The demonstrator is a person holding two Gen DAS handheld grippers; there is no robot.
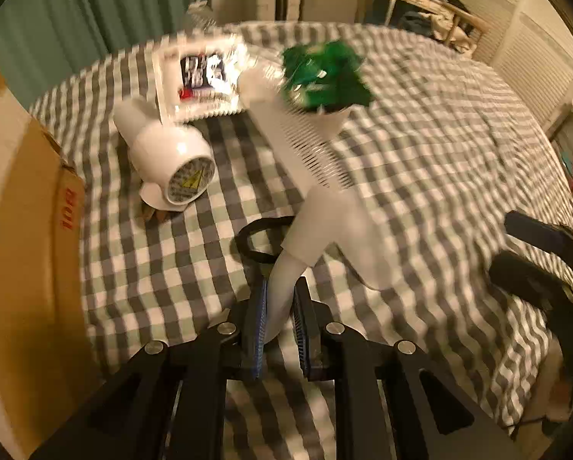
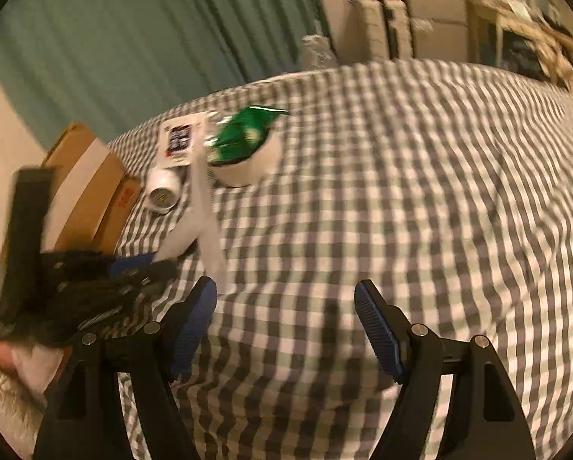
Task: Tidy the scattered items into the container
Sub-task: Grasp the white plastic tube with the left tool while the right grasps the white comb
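Left wrist view first: my left tongs (image 1: 280,322) are clamped narrow on the thin handle end of a long white slotted scoop (image 1: 317,176), whose long axis runs straight ahead and up from the pads toward a white bowl (image 1: 334,117) holding a green packet (image 1: 326,74). I judge that bowl to be the container; whether the scoop's far end touches it is lost in blur. Left of the scoop lie a white hair dryer (image 1: 167,157) and a white sachet (image 1: 200,80), with a black hair band (image 1: 257,239) just beside the handle on the checked bed (image 1: 439,153). A cardboard box (image 1: 30,230) flanks the left edge.

Right wrist view: my right tongs (image 2: 284,329) stand wide, holding nothing, over bare bedcover. The left tongs (image 2: 133,264) are nearer the bowl (image 2: 254,165); the dryer (image 2: 164,189) sits close to the scoop's (image 2: 202,207) path.
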